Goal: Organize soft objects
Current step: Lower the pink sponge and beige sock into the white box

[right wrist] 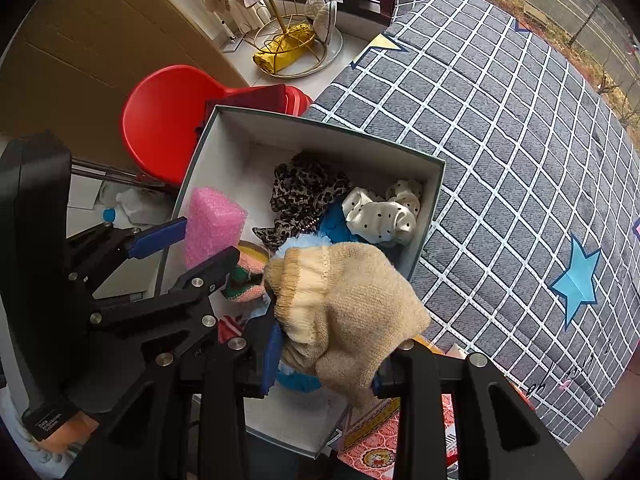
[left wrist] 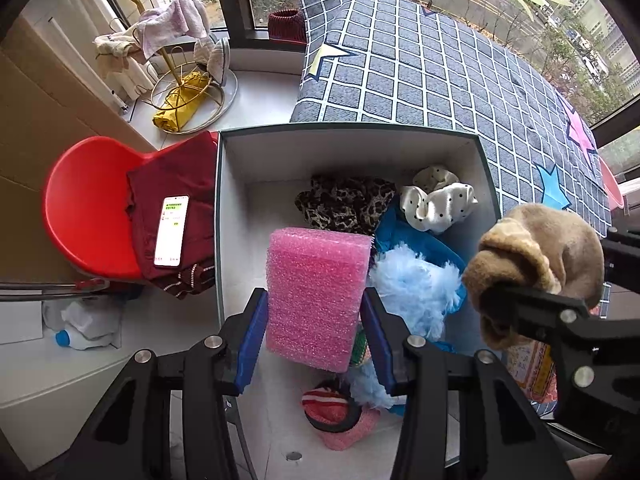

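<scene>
A white open box (left wrist: pixel 256 160) (right wrist: pixel 224 152) holds soft things: a leopard-print cloth (left wrist: pixel 344 202) (right wrist: pixel 304 188), a white polka-dot cloth (left wrist: pixel 436 200) (right wrist: pixel 380 216), a blue fluffy item (left wrist: pixel 416 280) and a striped knit item (left wrist: pixel 328 404). My left gripper (left wrist: pixel 316 332) (right wrist: pixel 192 240) is shut on a pink foam block (left wrist: pixel 316 296) (right wrist: pixel 212 220) and holds it above the box. My right gripper (right wrist: pixel 324 356) (left wrist: pixel 560 296) is shut on a tan knit sock (right wrist: pixel 344 312) (left wrist: pixel 536 264) over the box's right side.
A red chair (left wrist: pixel 80 208) (right wrist: pixel 160 120) left of the box carries dark red clothes and a phone (left wrist: pixel 172 230). A checked grey cushion (left wrist: pixel 440 72) (right wrist: pixel 520 160) lies right of the box. A gold wire rack (left wrist: pixel 180 80) with towels stands by the window.
</scene>
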Tool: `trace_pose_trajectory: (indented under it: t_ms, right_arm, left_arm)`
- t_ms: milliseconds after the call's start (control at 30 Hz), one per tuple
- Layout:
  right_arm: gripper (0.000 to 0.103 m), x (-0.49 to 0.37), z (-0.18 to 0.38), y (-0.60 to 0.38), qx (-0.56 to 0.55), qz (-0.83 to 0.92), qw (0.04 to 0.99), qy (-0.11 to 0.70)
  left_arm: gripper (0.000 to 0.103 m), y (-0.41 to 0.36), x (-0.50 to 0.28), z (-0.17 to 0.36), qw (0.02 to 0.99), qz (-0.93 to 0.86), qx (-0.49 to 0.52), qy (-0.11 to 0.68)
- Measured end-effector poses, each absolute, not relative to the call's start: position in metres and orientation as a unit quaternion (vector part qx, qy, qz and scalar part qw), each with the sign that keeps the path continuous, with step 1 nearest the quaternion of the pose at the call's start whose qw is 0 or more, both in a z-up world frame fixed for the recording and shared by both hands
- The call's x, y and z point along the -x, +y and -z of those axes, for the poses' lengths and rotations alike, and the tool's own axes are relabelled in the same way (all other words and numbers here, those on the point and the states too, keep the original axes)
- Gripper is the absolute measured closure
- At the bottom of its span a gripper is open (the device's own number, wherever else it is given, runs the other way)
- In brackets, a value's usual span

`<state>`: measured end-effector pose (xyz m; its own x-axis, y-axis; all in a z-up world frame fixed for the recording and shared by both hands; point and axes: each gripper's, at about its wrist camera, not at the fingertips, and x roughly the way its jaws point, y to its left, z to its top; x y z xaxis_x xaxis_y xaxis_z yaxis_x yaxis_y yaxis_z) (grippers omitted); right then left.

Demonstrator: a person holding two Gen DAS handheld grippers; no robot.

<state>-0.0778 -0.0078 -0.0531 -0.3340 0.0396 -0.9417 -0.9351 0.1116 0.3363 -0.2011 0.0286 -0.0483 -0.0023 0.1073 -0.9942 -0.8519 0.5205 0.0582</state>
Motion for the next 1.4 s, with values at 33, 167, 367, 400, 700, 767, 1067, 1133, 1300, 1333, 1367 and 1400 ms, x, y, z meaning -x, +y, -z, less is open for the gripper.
trace_pose_trajectory:
  t_ms: [33, 167, 367, 400, 700, 767, 1067, 1133, 1300, 1333, 1367, 1400]
  right_arm:
    - [0.069, 0.078, 0.054, -0.007, 0.372, -0.553, 0.441, 0.601]
    - [0.069, 0.078, 0.056, -0.006, 0.372, -0.552, 0.439, 0.604]
    - [0.069, 0.078, 0.058, -0.007, 0.373, -0.55, 0.438, 0.605]
    - [0.069, 0.078, 0.058, -0.007, 0.373, -0.55, 0.438, 0.605]
    - [0.069, 0.079, 0.059, -0.005, 0.378, -0.55, 0.442, 0.6]
    - [0.069, 0.081, 0.057, -0.005, 0.386, -0.55, 0.448, 0.59]
    - [0.069, 0.084, 0.06, -0.002, 0.392, -0.551, 0.448, 0.585]
    - [0.069, 0.084, 0.061, -0.003, 0.392, -0.55, 0.448, 0.585]
    - [0.069, 0.085, 0.063, -0.002, 0.394, -0.549, 0.446, 0.586]
    - [0.069, 0.085, 0.063, -0.002, 0.395, -0.549, 0.446, 0.586]
    - [0.069, 0.085, 0.063, -0.002, 0.395, -0.549, 0.446, 0.586]
    - [0.069, 0.085, 0.063, -0.002, 0.395, -0.549, 0.446, 0.586]
  left_arm:
    - [0.052, 0.029, 0.201, 0.049, 0.634, -0.378, 0.311, 0.599]
    - [0.052, 0.03, 0.2, 0.051, 0.633, -0.378, 0.311, 0.6]
    - [0.052, 0.03, 0.199, 0.053, 0.632, -0.378, 0.311, 0.601]
    - [0.052, 0.03, 0.199, 0.053, 0.632, -0.378, 0.311, 0.601]
    - [0.052, 0.031, 0.199, 0.055, 0.63, -0.379, 0.31, 0.603]
    - [0.052, 0.031, 0.199, 0.056, 0.629, -0.38, 0.309, 0.603]
    - [0.052, 0.032, 0.199, 0.059, 0.626, -0.38, 0.309, 0.606]
    - [0.052, 0.031, 0.198, 0.059, 0.627, -0.379, 0.308, 0.607]
    - [0.052, 0.031, 0.198, 0.06, 0.626, -0.379, 0.308, 0.608]
    - [0.052, 0.031, 0.198, 0.06, 0.626, -0.379, 0.309, 0.608]
    - [0.052, 0.031, 0.198, 0.06, 0.626, -0.379, 0.309, 0.608]
    - [0.052, 0.031, 0.198, 0.06, 0.626, -0.378, 0.309, 0.608]
